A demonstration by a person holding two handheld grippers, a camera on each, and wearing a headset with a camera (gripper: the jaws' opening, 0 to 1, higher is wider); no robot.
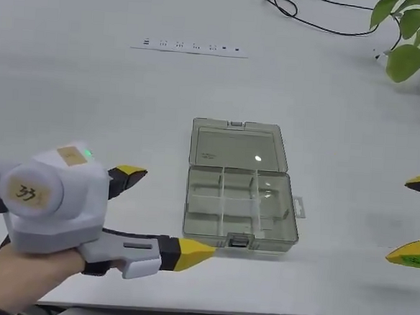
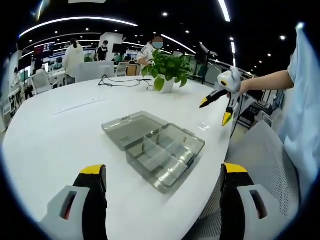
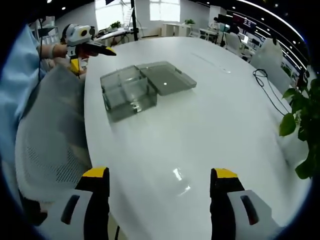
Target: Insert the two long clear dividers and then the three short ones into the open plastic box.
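Observation:
The open clear plastic box lies near the table's front edge, its lid folded flat behind it. Clear dividers stand inside and split it into compartments. The same box sits ahead of my left gripper, and the box lies far off in the right gripper view. My left gripper is open to the left of the box, holding nothing. My right gripper is open at the right edge, well apart from the box, and its jaws are empty.
A leafy plant stands at the back right with a black cable beside it. A power strip lies at the back of the white table. A mesh chair stands by the table's edge.

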